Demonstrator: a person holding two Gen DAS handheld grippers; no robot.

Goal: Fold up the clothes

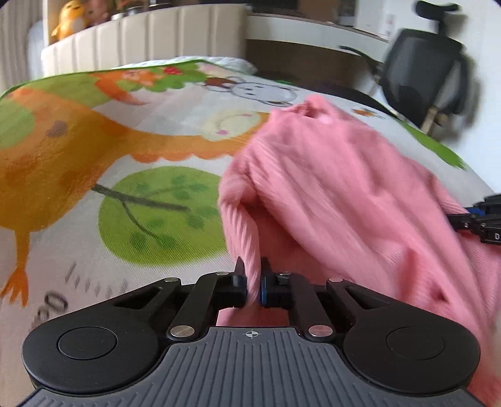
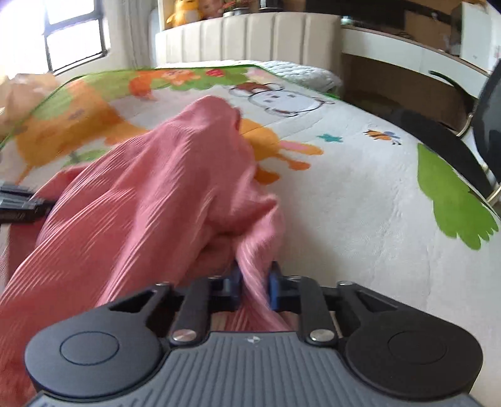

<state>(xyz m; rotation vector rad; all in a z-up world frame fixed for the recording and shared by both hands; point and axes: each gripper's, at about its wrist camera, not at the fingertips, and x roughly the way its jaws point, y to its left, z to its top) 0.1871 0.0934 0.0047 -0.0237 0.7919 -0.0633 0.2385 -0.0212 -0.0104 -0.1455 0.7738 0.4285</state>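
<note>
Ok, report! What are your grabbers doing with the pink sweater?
Left hand-held gripper shut on pink sweater. Right hand-held gripper shut on it too. Nothing in the way.

We see one pink ribbed top (image 1: 328, 188), soft and crumpled. It is lifted up in a bumpy heap, and its far end droops toward twelve o'clock onto the cartoon blanket (image 1: 150, 156).

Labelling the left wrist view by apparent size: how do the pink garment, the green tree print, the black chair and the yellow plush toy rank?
1. pink garment
2. green tree print
3. black chair
4. yellow plush toy
The garment is nearest the camera; the chair and toy are farther, so true sizes stay unsure.
</note>
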